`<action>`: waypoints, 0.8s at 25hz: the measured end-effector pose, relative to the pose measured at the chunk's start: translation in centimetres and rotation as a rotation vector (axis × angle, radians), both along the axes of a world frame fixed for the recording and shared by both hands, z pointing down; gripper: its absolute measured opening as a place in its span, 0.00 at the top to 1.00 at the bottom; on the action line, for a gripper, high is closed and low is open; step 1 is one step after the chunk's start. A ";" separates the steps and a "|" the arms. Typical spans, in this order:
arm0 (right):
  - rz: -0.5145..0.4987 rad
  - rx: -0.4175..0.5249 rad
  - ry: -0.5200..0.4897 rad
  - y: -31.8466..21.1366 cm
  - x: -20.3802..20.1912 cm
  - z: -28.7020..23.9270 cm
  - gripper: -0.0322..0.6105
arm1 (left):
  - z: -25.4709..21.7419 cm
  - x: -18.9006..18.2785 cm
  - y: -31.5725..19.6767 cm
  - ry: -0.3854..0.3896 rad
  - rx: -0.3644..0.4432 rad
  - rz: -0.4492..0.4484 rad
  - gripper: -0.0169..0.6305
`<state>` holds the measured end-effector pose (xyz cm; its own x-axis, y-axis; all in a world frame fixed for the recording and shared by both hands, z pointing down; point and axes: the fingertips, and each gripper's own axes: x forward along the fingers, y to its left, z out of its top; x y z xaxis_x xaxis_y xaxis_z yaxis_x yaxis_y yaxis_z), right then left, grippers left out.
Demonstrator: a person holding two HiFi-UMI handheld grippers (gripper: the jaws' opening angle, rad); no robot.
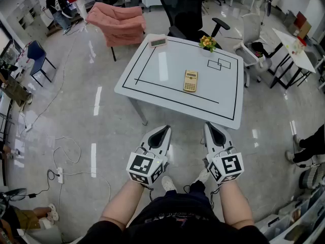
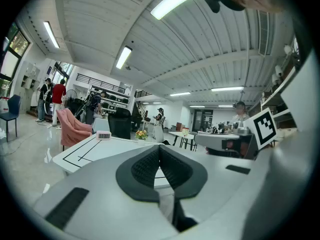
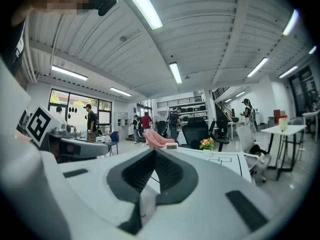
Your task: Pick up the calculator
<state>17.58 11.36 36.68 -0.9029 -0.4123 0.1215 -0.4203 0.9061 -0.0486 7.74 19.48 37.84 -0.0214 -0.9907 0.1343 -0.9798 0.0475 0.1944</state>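
Note:
A tan calculator (image 1: 190, 81) lies flat near the middle of the white table (image 1: 147, 72), inside a black taped outline. My left gripper (image 1: 164, 131) and right gripper (image 1: 209, 127) hover side by side in front of the table's near edge, well short of the calculator. Both are shut with nothing between their jaws. In the left gripper view the dark pads (image 2: 150, 166) meet at a thin line, and the right gripper view shows its pads (image 3: 167, 170) the same way. The calculator is hidden behind the jaws in both gripper views.
A small pink clock (image 1: 158, 42) and a yellow flower pot (image 1: 208, 43) stand at the table's far edge. A pink armchair (image 1: 118, 23), a black office chair (image 1: 189, 14) and white chairs with another table (image 1: 294, 47) stand beyond. Cables (image 1: 61, 156) run over the floor at left.

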 end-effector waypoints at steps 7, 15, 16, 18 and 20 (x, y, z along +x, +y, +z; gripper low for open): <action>-0.005 -0.006 -0.011 0.7 -0.3 -0.3 0.95 | -0.3 -0.2 0.6 0.007 0.010 -0.003 0.97; 0.018 -0.009 -0.032 1.1 -0.9 -0.7 0.88 | -0.7 -0.9 1.6 -0.001 0.034 0.017 0.82; 0.016 -0.015 -0.036 1.2 -1.1 -0.7 0.72 | -0.8 -0.9 1.7 0.000 0.038 0.027 0.68; 0.023 -0.019 -0.033 1.0 -1.5 -0.5 0.51 | -0.9 -1.0 1.8 0.001 0.038 0.044 0.51; 0.033 -0.015 -0.024 0.7 -1.9 -0.3 0.50 | -0.9 -1.2 1.7 -0.004 0.036 0.052 0.47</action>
